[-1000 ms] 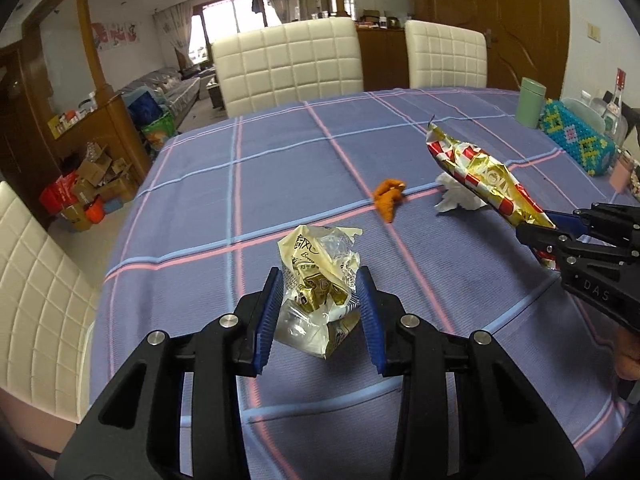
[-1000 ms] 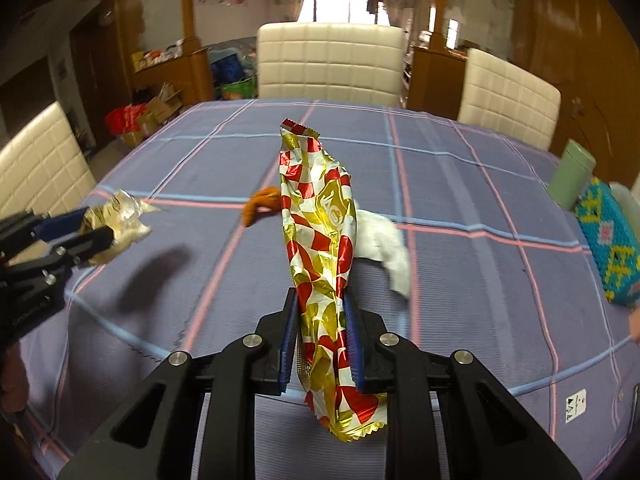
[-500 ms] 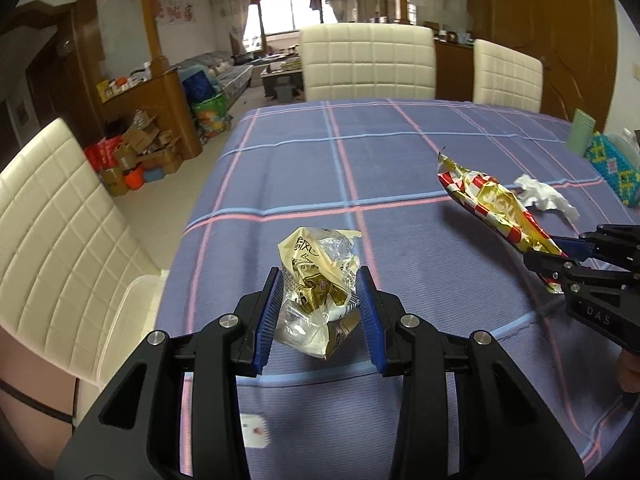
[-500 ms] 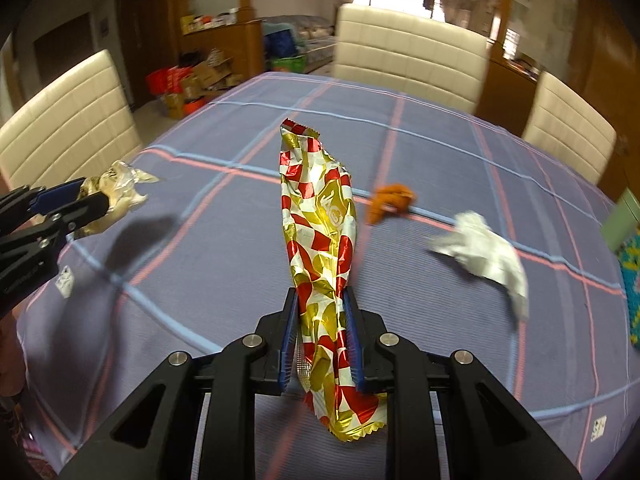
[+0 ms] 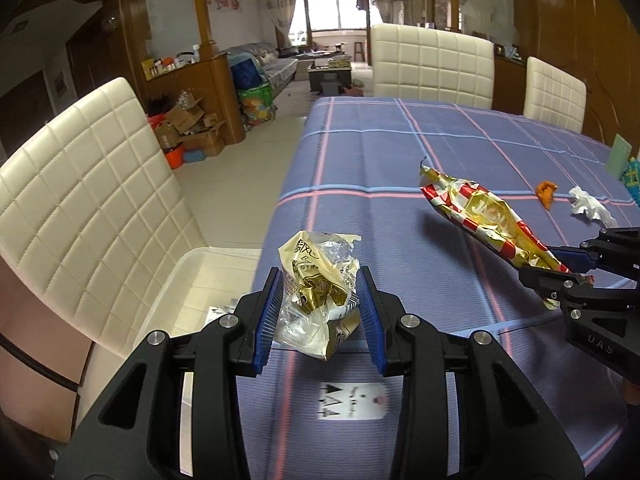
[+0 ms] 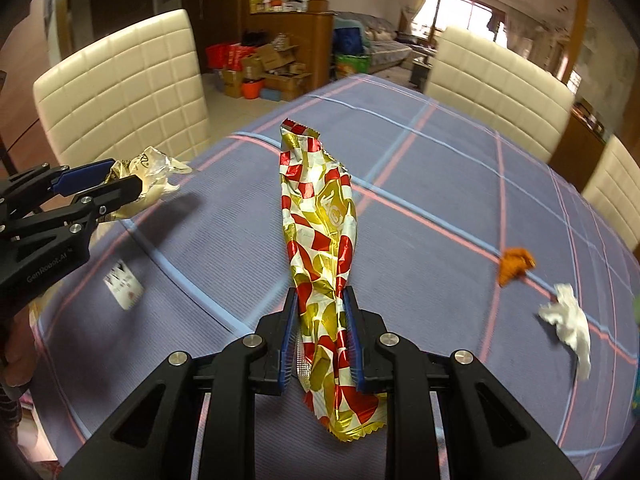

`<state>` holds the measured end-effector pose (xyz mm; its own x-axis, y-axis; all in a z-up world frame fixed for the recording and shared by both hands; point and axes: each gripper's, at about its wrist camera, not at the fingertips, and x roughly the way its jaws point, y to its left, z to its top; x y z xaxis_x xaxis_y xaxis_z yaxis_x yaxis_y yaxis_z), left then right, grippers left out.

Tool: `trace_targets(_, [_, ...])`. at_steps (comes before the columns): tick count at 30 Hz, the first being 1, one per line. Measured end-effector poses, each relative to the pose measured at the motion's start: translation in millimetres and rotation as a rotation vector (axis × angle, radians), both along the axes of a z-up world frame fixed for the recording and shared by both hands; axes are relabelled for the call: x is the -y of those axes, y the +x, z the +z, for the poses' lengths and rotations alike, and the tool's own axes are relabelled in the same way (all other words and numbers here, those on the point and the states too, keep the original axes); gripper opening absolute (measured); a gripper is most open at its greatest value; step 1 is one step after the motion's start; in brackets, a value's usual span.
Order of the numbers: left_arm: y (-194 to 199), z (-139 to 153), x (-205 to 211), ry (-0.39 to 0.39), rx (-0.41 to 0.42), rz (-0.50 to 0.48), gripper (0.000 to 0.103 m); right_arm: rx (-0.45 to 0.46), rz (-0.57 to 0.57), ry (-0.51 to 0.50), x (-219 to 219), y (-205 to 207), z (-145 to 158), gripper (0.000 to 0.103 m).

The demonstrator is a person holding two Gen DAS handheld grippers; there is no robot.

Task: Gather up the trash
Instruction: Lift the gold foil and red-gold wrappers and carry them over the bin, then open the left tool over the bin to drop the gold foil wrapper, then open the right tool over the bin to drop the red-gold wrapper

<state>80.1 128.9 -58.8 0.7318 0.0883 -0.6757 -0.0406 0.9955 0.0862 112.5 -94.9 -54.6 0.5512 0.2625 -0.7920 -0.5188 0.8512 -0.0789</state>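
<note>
My left gripper (image 5: 320,312) clamps a crumpled gold wrapper (image 5: 318,284) above the table's (image 5: 400,152) near edge, beside a white bin (image 5: 200,280) on the chair (image 5: 80,184). My right gripper (image 6: 320,336) pinches a red-gold packet (image 6: 320,240) upright over the cloth. An orange scrap (image 6: 514,264) and tissue (image 6: 570,324) lie apart on the table.
</note>
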Motion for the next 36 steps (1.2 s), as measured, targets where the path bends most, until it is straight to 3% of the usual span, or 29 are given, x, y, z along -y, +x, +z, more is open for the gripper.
trace_targets(12, [-7,8,-51,0.036,0.042,0.122,0.039,0.055,0.127,-0.021,-70,2,14,0.022])
trace_targets(23, [-1,4,-88,0.037,0.044,0.207,0.041,0.070,0.166,-0.034,-108,15,14,0.022])
trace_targets(27, [4,0,-94,0.048,0.043,0.215,0.049,0.065,0.172,-0.042,-115,17,9,0.021])
trace_targets(31, [5,-3,-97,0.069,0.064,0.239,0.083,0.051,0.168,-0.046,-116,21,3,0.022])
trace_targets(36, [4,-7,-100,0.083,0.076,0.251,0.086,0.038,0.170,-0.056,-120,25,-2,0.022])
